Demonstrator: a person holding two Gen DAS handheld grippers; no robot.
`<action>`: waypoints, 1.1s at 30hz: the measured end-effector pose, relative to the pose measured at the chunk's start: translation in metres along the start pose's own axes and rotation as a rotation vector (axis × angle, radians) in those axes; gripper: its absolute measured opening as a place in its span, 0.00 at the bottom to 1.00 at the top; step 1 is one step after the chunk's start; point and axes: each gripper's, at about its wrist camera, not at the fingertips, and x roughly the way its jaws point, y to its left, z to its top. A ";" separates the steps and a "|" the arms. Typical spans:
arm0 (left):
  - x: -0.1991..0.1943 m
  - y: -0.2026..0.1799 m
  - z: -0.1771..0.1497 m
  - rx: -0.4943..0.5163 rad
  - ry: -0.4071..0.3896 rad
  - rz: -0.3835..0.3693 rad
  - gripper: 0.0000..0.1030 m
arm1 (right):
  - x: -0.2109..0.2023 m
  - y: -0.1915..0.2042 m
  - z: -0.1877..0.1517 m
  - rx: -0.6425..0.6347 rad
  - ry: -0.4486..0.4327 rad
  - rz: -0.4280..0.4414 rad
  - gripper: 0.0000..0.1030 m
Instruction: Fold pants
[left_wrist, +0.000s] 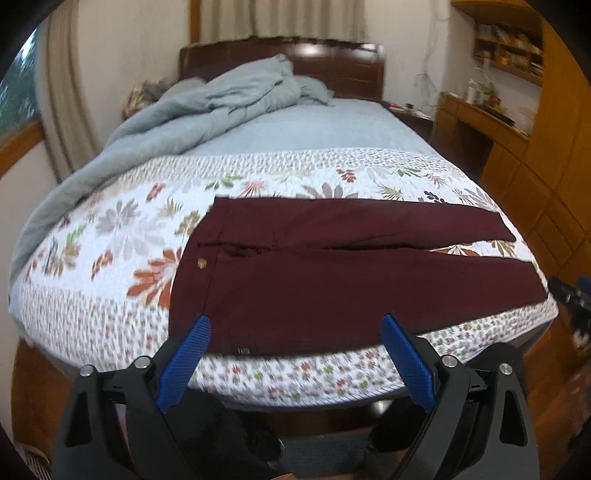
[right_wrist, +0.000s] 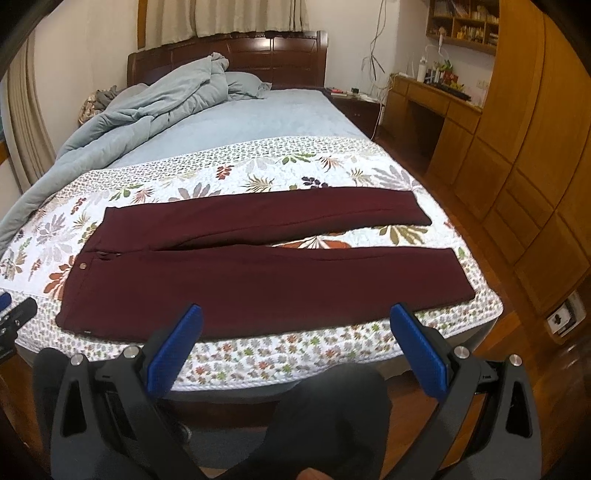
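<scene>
Pants (left_wrist: 332, 273): dark red, spread flat across the foot of the bed, waistband to my left, both legs running to my right.
Left gripper (left_wrist: 295, 325): fingers spread wide, nothing between them — I hold it above the near edge of the bed, and in its camera it points at the hip part, close to the waistband side.
Right gripper (right_wrist: 295, 314): also spread wide and empty, apart from the cloth, aimed at the near leg (right_wrist: 295, 288).
Progress: I judge that no fold is made yet; the two legs lie side by side with a narrow open gap toward the hems, where the quilt shows through.
Left to do: bring one leg over the other, then fold the length — all of it, as far as I can see.
Button (left_wrist: 202, 263): small and pale, at the waistband, facing up.
Floral quilt (right_wrist: 258, 177): under the pants, covering the foot of the bed.
Grey duvet (right_wrist: 147, 103): bunched near the headboard, well apart from the pants.
</scene>
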 end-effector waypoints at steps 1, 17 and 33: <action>0.003 0.002 0.001 0.010 -0.007 -0.014 0.91 | 0.002 0.000 0.001 -0.006 -0.002 -0.006 0.98; 0.180 0.111 0.103 -0.029 0.241 -0.182 0.91 | 0.098 -0.020 0.046 -0.148 0.018 0.172 0.98; 0.426 0.240 0.183 -0.147 0.452 -0.372 0.91 | 0.309 -0.112 0.108 0.129 0.416 0.543 0.98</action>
